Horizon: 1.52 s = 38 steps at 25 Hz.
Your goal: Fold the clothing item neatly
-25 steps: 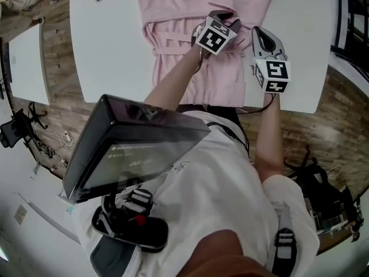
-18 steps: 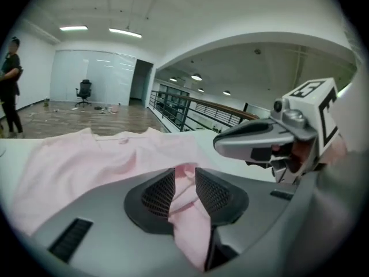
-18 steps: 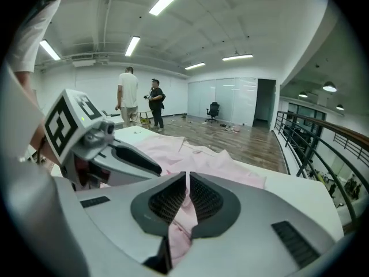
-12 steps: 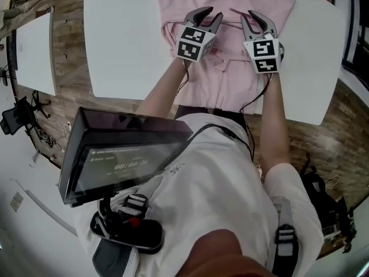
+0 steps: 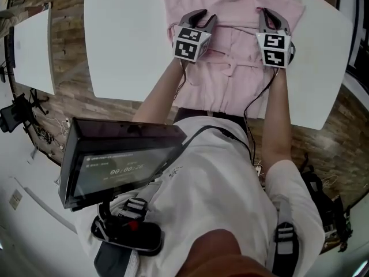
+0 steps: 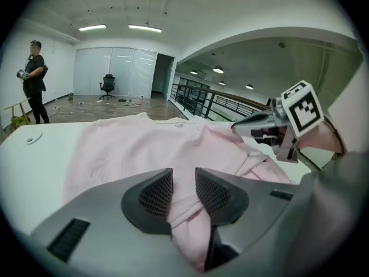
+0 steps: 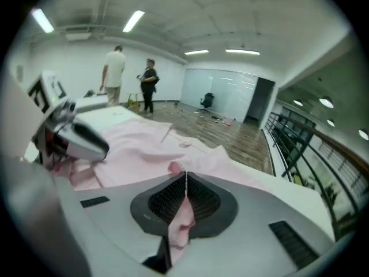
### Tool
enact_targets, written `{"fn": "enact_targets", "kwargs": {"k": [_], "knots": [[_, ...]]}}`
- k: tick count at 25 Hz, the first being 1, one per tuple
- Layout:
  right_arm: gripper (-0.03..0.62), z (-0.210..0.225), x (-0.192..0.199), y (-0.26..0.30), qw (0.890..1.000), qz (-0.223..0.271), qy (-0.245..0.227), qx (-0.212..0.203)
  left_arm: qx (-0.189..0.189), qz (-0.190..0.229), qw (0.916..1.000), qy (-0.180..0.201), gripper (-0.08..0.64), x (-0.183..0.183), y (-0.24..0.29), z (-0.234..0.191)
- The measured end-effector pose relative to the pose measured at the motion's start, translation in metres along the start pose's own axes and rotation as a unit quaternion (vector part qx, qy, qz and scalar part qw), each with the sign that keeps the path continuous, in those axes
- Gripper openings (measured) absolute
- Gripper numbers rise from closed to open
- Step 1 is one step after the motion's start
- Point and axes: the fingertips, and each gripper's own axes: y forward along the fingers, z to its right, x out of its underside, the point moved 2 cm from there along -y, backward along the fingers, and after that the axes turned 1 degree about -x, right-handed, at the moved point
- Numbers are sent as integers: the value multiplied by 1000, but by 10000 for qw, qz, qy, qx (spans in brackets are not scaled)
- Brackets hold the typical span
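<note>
One pink garment (image 5: 230, 56) is lying spread on a white worktop (image 5: 127, 51), its near hem reaching toward the edge closest to the wearer of the camera. A second worktop (image 5: 31, 56), also white, is standing well apart at the left of the head view, across a strip of wood floor (image 5: 69, 91).

Two grippers are resting on the garment, one at each side of its middle. Each is carrying one marker cube (image 5: 189, 42).

The left gripper (image 5: 203, 17) is sitting at the garment's left edge. Its two fingers (image 6: 153, 195) have just been opening a little. They are pinching a thick bunched fold of the pink cloth, which is filling the gap between the pads and hanging below them.

The right gripper (image 5: 273, 15) is sitting near the garment's right edge. Its two fingers (image 7: 167, 203) have just been closing. They are pressing almost together on a thin layer of cloth, one tuft of which is poking out above the pads.

One dark screen (image 5: 115, 160) is hanging at the wearer's chest.

In the background, two people (image 7: 115, 68) are standing in the right gripper view. One office chair (image 6: 106, 85) is standing at the glass wall.
</note>
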Motion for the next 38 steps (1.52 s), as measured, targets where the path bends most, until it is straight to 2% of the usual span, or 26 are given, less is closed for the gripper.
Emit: {"fn": "enact_targets", "kwargs": {"k": [2, 3, 5, 6, 8, 11, 13, 14, 16, 18, 21, 24, 27, 29, 35, 38], "knots": [[12, 36, 13, -1, 9957, -1, 891, 263, -7, -13, 10000, -68, 106, 4, 0, -2], [12, 55, 26, -1, 9920, -160, 1180, 429, -9, 3, 10000, -88, 106, 3, 0, -1], [12, 88, 54, -8, 9851, -499, 1444, 792, -26, 38, 9999, -92, 106, 0, 0, 5], [12, 98, 61, -15, 9835, -515, 1492, 889, -46, 68, 9999, -81, 106, -1, -1, 7], [12, 96, 57, -29, 9855, -169, 1535, 700, -94, 182, 9998, -41, 106, -5, -5, 10], [12, 49, 32, -47, 9904, 442, 1267, -323, -106, 398, 9991, 80, 106, -14, -17, 18], [12, 11, 24, -47, 9915, 434, 886, -846, -24, 455, 9989, 98, 106, -16, -22, 21], [12, -4, 26, -43, 9928, 276, 647, -967, 23, 432, 9990, 80, 106, -14, -24, 21], [12, -18, 39, -35, 9949, -265, 116, -969, 55, 384, 9992, 74, 106, -12, -24, 20], [12, -18, 57, -32, 9922, -818, -192, -920, 16, 385, 9992, 67, 106, -11, -25, 17], [12, -10, 81, -40, 9882, -1156, -68, -998, -63, 349, 9994, 10, 106, -7, -29, 9], [12, 1, 83, -48, 9909, -1071, 41, -809, -152, 351, 9993, -13, 106, -4, -33, 1], [12, 6, 64, -48, 9964, -545, 213, -612, -252, 401, 9989, 18, 106, -5, -37, -8], [12, 1, 58, -39, 9969, -390, 291, -615, -310, 399, 9987, -25, 106, -2, -35, -15], [12, 1, 79, -21, 9955, -754, 387, -421, -260, -248, 9989, -285, 106, 21, -20, -23], [12, 5, 80, -16, 9961, -722, 368, -353, -279, -220, 9986, -402, 106, 18, -16, -26]]}}
